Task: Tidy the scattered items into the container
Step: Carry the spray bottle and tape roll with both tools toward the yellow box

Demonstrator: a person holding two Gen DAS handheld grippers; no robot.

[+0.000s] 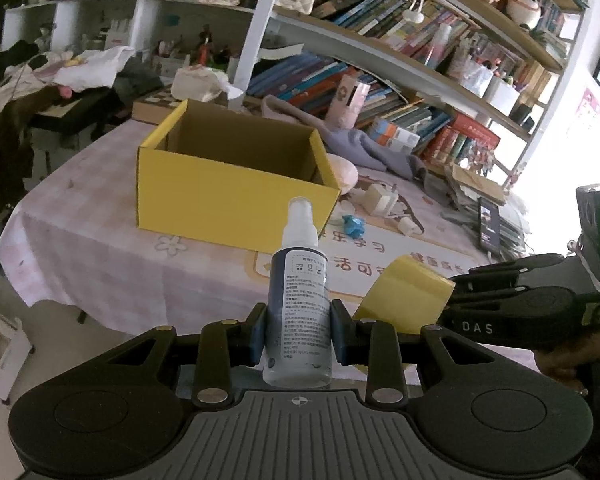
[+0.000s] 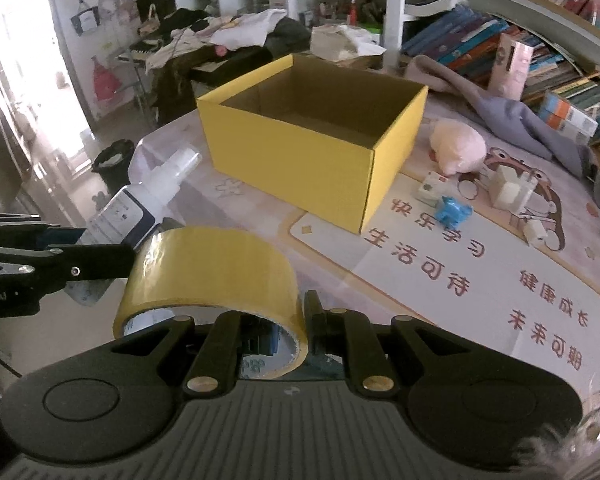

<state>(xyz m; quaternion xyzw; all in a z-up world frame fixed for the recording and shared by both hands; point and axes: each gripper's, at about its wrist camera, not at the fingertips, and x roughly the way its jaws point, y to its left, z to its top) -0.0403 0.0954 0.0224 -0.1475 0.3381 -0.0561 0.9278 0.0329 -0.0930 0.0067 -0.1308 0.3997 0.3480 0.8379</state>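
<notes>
left gripper [image 1: 299,334]: clamped on spray bottle [image 1: 299,300], nozzle pointing toward the box
right gripper [image 2: 296,330]: clamped on wall of yellow tape roll [image 2: 212,276]
yellow box [image 2: 300,152]: open, ahead on table [image 1: 100,256]
beyond box: blue toy [image 2: 454,212], white adapter [image 2: 510,188], pink plush [image 2: 458,144]

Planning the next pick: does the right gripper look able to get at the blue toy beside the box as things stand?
Probably not yet. The right gripper is shut on the tape roll, so its jaws are taken. The path itself looks free: the blue toy lies uncovered on the table, apart from the box.
</notes>
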